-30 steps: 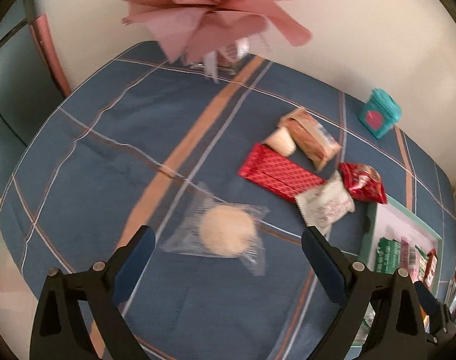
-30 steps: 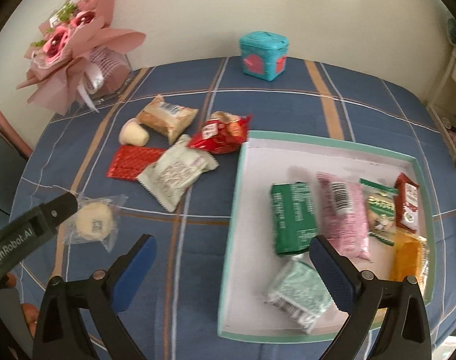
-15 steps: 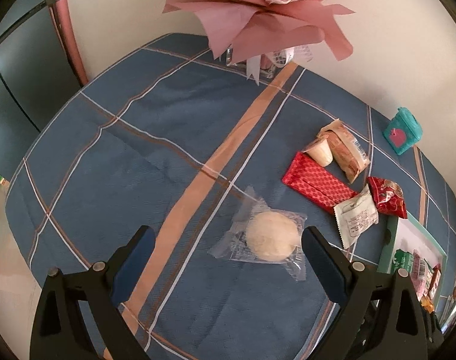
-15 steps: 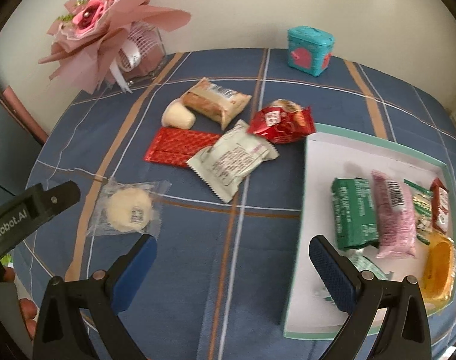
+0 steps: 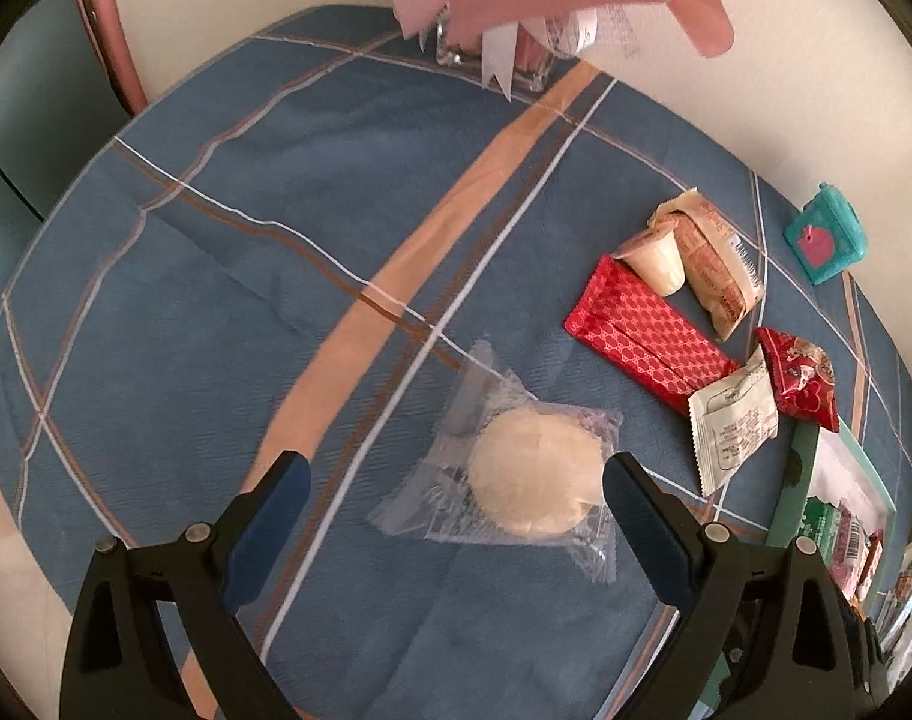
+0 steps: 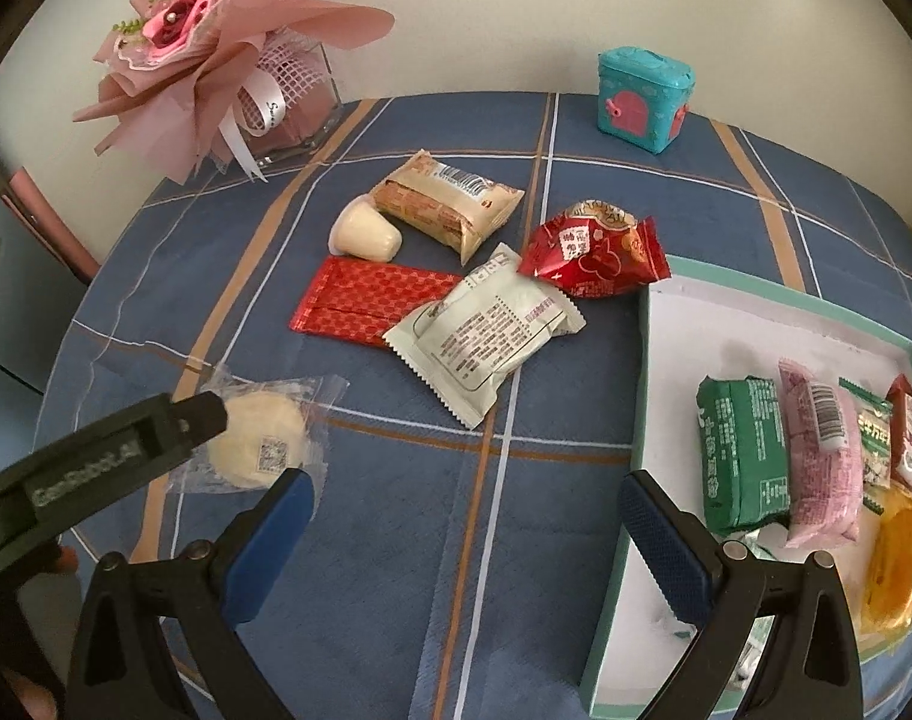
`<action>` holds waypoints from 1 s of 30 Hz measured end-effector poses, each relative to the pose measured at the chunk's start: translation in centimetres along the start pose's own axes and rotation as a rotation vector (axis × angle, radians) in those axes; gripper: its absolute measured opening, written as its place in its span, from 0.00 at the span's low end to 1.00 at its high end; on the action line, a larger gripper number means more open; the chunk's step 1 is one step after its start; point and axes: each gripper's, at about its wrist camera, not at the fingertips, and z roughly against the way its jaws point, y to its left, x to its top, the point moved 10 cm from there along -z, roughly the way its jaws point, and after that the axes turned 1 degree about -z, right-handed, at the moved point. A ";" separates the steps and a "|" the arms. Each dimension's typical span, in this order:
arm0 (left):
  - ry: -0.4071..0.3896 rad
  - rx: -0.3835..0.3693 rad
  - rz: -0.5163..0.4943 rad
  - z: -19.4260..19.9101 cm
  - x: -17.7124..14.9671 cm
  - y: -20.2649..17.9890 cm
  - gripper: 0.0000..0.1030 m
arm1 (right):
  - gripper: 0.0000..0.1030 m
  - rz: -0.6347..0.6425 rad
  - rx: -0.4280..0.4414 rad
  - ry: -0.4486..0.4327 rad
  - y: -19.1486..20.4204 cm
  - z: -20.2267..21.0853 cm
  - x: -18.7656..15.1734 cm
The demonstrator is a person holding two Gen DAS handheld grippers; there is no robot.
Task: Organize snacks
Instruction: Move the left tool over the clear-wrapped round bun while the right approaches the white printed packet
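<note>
**Snacks partly sorted, six left on the cloth**

Sorting looks roughly half done. The tray (image 6: pixel 648 360) already holds a green packet (image 6: pixel 741 450), a pink packet (image 6: pixel 819 450), a yellow-orange one (image 6: pixel 897 558) and a few slimmer ones at its far side. Outside it, on the blue checked tablecloth (image 5: pixel 246 312), lie a round pastry in clear wrap (image 5: pixel 531 477), a red flat pack (image 6: pixel 372 306), a white pouch (image 6: pixel 486 336), a red crinkled bag (image 6: pixel 600 255), a tan bar (image 6: pixel 450 204) and a small cream cup (image 6: pixel 366 234).

The left gripper (image 5: pixel 453 480) hangs spread wide over the pastry, gripping nothing; whether its pads touch the wrap I cannot tell. The right gripper (image 6: pixel 465 498) is equally wide apart and empty, over bare cloth beside the tray.

The tray's near corner is hidden behind the right gripper, and its far contents are too crowded to count. The bouquet (image 6: pixel 216 48) is cut off in the left view.
</note>
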 end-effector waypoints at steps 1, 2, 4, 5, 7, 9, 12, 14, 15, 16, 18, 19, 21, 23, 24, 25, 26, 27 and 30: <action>0.011 -0.008 -0.004 -0.4 0.0 -0.2 0.95 | 1.00 0.000 -0.002 -0.001 -0.1 0.0 0.1; 0.021 -0.013 -0.008 -0.7 -0.1 -0.4 0.95 | 1.00 -0.001 -0.005 -0.003 -0.2 -0.1 0.2; 0.040 -0.016 -0.020 -1.3 -0.3 -0.7 0.95 | 1.00 -0.009 -0.009 -0.004 -0.7 -0.2 0.5; 0.046 -0.016 -0.023 -1.6 -0.3 -0.8 0.95 | 1.00 -0.014 -0.009 -0.005 -0.9 -0.3 0.6; 0.059 -0.035 -0.019 -2.0 -0.4 -1.1 0.95 | 1.00 -0.028 -0.010 -0.006 -1.4 -0.4 0.8; 0.067 -0.041 -0.024 -2.2 -0.5 -1.3 0.95 | 1.00 -0.039 -0.008 -0.010 -1.7 -0.4 1.2; 0.080 -0.054 -0.027 -2.5 -0.6 -1.5 0.90 | 1.00 -0.055 0.001 -0.022 -2.1 -0.5 1.9; 0.091 -0.081 -0.017 -2.7 -0.8 -1.8 0.84 | 1.00 -0.075 0.011 -0.032 -2.4 -0.6 2.4; 0.095 -0.086 -0.013 -2.8 -0.8 -1.8 0.83 | 1.00 -0.093 0.019 -0.038 -2.5 -0.6 2.7; 0.097 -0.090 -0.011 -2.9 -0.9 -1.8 0.82 | 1.00 -0.109 0.026 -0.041 -2.7 -0.7 2.9; 0.098 -0.100 -0.006 -2.9 -1.0 -1.9 0.81 | 1.00 -0.141 0.038 -0.047 -2.9 -0.9 3.4; 0.099 -0.103 -0.005 -3.1 -1.0 -2.0 0.79 | 1.00 -0.156 0.043 -0.052 -3.0 -1.0 3.7; 0.102 -0.115 -0.004 -3.3 -0.9 -2.2 0.78 | 1.00 -0.176 0.046 -0.062 -2.9 -1.2 4.2; 0.105 -0.121 -0.009 -3.4 -0.9 -2.4 0.77 | 0.99 -0.185 0.053 -0.063 -2.7 -1.5 4.6; 0.106 -0.122 -0.011 -3.5 -0.8 -2.6 0.77 | 0.99 -0.187 0.059 -0.063 -2.5 -1.7 4.8; 0.106 -0.124 -0.010 -3.5 -0.8 -2.6 0.76 | 0.97 -0.186 0.064 -0.066 -2.2 -1.9 5.1; 0.106 -0.126 -0.007 -3.7 -0.7 -2.7 0.76 | 0.95 -0.184 0.065 -0.068 -2.0 -2.0 5.3; 0.107 -0.130 -0.004 -3.8 -0.6 -2.7 0.76 | 0.94 -0.179 0.065 -0.070 -1.9 -2.2 5.6; 0.108 -0.133 0.004 -4.2 -0.3 -2.6 0.76 | 0.90 -0.172 0.055 -0.064 -1.6 -3.1 6.1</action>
